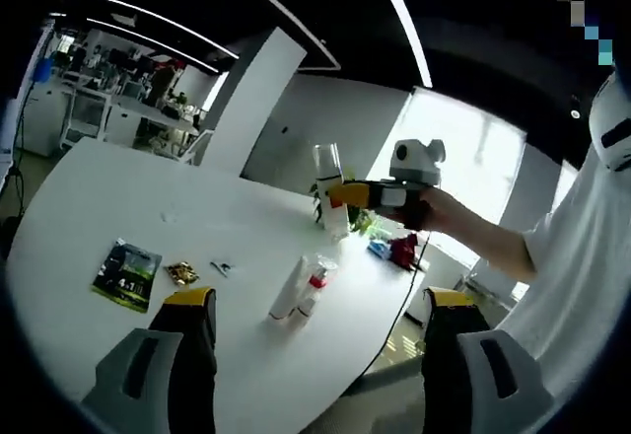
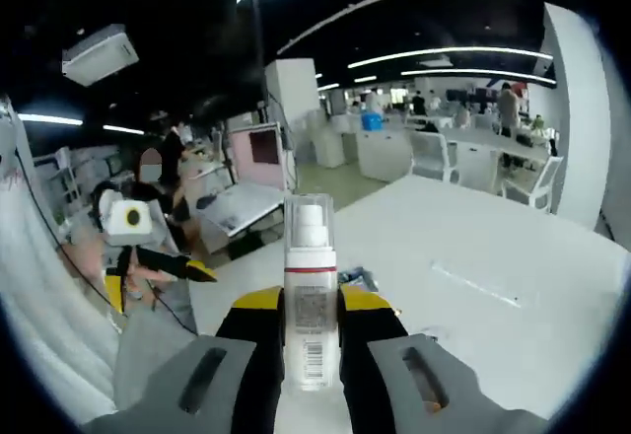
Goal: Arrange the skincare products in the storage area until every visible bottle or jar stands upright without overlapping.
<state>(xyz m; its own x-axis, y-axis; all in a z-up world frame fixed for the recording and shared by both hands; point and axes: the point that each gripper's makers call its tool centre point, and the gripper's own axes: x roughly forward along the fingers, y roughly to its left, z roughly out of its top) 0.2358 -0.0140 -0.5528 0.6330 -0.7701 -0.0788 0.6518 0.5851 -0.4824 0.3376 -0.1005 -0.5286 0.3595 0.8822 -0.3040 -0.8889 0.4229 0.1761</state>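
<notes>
**A:** What have your jaws got?

**B:** My right gripper (image 2: 312, 333) is clamped on a white pump bottle (image 2: 311, 296) with a clear cap and a red band, barcode facing me. I've got it by the lower body so it stands upright between the jaws, lifted clear of the white table (image 2: 513, 256). In the left gripper view the same bottle (image 1: 330, 187) sits high above the far part of the table, held out at arm's length.

**A:** And the left?

**B:** The left gripper (image 1: 315, 340) is spread wide with nothing between the jaws, hanging over the near table edge (image 1: 118, 197). I judge it's kept free to steady or pick up what's lying down.

**A:** What is lying down?

**B:** Two slim white bottles (image 1: 301, 288) on their sides, touching, just beyond my left jaws; one has a red collar. They aren't upright yet, so the job looks far from done.

**A:** Anything else?

**B:** A green packet (image 1: 127, 273) and a small gold wrapper (image 1: 181, 273) to the left, well apart from the bottles.
</notes>
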